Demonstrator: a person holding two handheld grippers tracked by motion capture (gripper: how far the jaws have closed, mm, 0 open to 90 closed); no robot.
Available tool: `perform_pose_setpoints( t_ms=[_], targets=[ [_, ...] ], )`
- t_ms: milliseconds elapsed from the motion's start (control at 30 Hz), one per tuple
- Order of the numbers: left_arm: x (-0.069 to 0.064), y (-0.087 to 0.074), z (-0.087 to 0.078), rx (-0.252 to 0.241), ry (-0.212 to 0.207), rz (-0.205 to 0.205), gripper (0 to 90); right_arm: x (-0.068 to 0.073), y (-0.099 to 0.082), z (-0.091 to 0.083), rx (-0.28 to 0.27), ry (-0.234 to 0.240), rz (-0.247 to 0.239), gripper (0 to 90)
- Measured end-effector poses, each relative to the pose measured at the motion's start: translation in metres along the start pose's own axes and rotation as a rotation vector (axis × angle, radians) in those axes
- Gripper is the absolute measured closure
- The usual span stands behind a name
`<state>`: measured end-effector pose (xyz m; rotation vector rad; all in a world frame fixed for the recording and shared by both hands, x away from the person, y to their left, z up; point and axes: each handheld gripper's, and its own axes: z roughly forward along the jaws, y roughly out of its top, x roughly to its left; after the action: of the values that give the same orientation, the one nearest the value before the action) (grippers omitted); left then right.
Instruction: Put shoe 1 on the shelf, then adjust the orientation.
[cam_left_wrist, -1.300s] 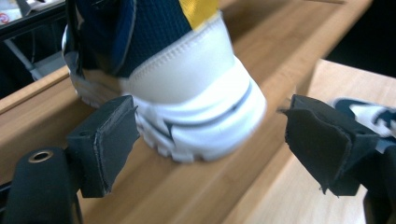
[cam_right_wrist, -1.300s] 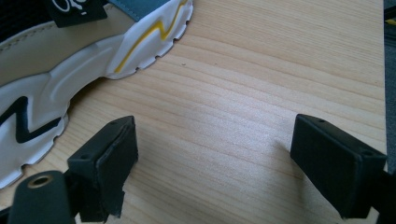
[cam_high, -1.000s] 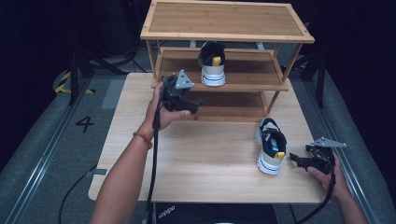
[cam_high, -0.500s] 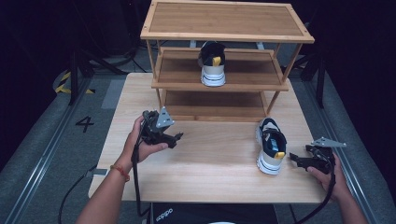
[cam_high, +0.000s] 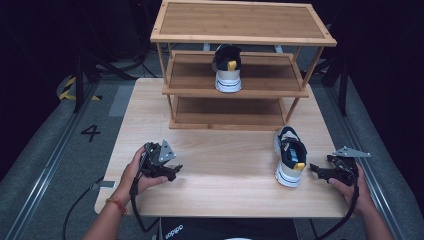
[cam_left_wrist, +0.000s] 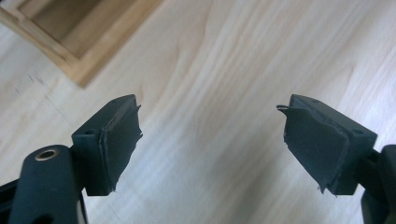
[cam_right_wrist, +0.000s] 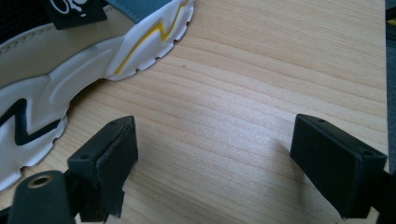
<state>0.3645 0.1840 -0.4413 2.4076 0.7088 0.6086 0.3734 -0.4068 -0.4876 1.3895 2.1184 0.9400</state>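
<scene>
Sneaker (cam_high: 290, 156): on table (cam_high: 225, 165), in front of shelf (cam_high: 235, 90) | right gripper (cam_high: 320, 171): jaws spread, empty, just beside sneaker heel | left gripper (cam_high: 172, 170): jaws spread, empty, well apart | risk: one-sided jaw contact may push sneaker sideways, causing a missed grip.

We see the right gripper (cam_high: 316, 170) just right of a sneaker (cam_high: 290, 155) on the table (cam_high: 225, 165); the left gripper (cam_high: 175, 170) sits well apart, the rack (cam_high: 240, 90) beyond both.
</scene>
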Motion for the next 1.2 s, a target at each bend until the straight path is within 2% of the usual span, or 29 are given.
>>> perform_pose_setpoints(
  t_ms=[100,167,333,433,500,567,633,700,800,967,1067,1167,1200],
  targets=[
    [-0.003,-0.006,0.001,0.008,-0.012,0.003,19.0,0.0,0.0,0.0,0.0,0.0,0.0,15.6],
    [-0.006,-0.015,0.003,0.015,-0.044,-0.012,19.0,0.0,0.0,0.0,0.0,0.0,0.0,15.5],
    [-0.01,-0.029,0.007,0.037,-0.089,-0.026,19.4,0.0,0.0,0.0,0.0,0.0,0.0,15.6],
    [-0.011,-0.04,0.004,0.006,-0.137,-0.101,19.9,0.0,0.0,0.0,0.0,0.0,0.0,15.6],
    [-0.012,-0.053,0.002,-0.032,-0.186,-0.186,20.0,0.0,0.0,0.0,0.002,0.003,-0.006,15.6],
    [-0.014,-0.061,0.0,-0.067,-0.189,-0.211,19.1,0.0,0.0,-0.001,0.002,0.008,-0.004,15.8],
    [-0.014,-0.064,-0.003,-0.068,-0.184,-0.209,19.0,0.0,-0.001,-0.001,0.002,0.012,-0.008,16.2],
    [-0.016,-0.068,-0.007,-0.067,-0.18,-0.219,19.0,0.0,-0.001,-0.002,0.009,0.022,-0.024,18.7],
    [-0.017,-0.071,-0.009,-0.067,-0.169,-0.226,19.0,0.003,0.001,-0.012,0.043,0.062,-0.075,21.5],
    [-0.017,-0.071,-0.008,-0.066,-0.171,-0.234,17.9,0.019,0.009,-0.053,-0.028,0.169,-0.167,24.6],
    [-0.017,-0.071,-0.008,-0.064,-0.168,-0.233,17.2,0.031,0.014,-0.069,-0.059,0.197,-0.206,24.8],
    [-0.016,-0.071,-0.009,-0.06,-0.16,-0.228,16.8,0.046,0.018,-0.082,-0.089,0.247,-0.235,25.2],
    [-0.016,-0.071,-0.009,-0.06,-0.16,-0.228,16.7,0.046,0.018,-0.082,-0.089,0.247,-0.235,25.2]
  ],
)
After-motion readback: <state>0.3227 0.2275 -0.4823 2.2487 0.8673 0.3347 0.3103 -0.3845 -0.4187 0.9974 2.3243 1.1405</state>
